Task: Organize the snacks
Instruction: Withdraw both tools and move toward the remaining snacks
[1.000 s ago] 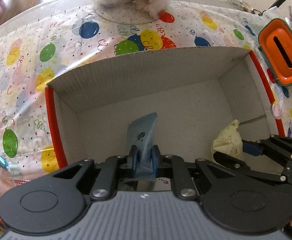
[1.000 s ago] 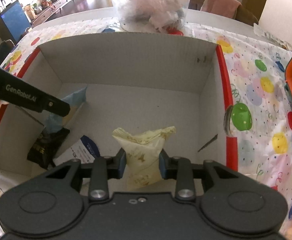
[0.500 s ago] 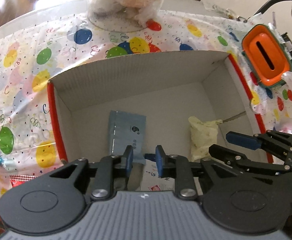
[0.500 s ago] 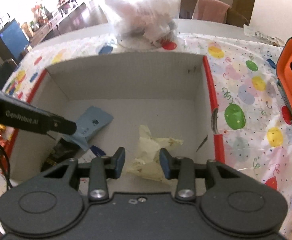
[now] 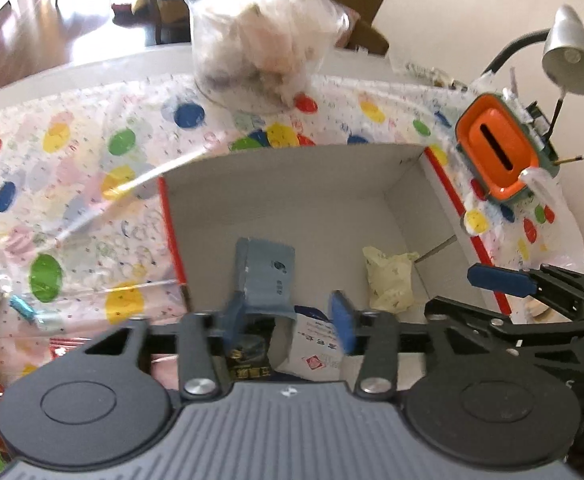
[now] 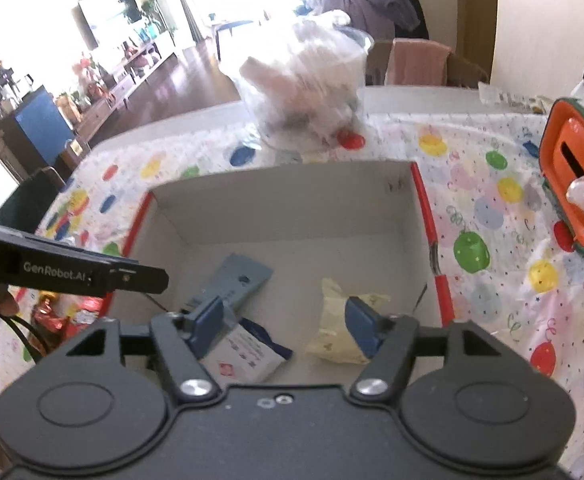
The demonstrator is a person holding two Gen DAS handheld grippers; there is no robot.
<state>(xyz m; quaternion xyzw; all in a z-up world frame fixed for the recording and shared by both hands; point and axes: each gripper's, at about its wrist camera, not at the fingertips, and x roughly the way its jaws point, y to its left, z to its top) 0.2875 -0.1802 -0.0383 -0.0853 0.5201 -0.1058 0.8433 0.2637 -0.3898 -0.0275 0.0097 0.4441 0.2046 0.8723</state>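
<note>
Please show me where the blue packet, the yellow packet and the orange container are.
blue packet point(image 5: 266, 274): left wrist view, middle of its flat face.
yellow packet point(image 6: 337, 330): right wrist view, its crumpled body.
orange container point(image 5: 495, 148): left wrist view, top beside the slot.

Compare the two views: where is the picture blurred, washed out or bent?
Left wrist view: clear bag and tablecloth smeared by motion; box edges curve from the fisheye. Right wrist view: window area overexposed, bag blurred.

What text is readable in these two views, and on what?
"GenRobot.AI": on the side of the left gripper, seen in the right wrist view.
White packet: red stamp and small print, too blurred to read.
Blue packet: small dark logo and print, unreadable.
Black packet: gold characters, too blurred.
</note>
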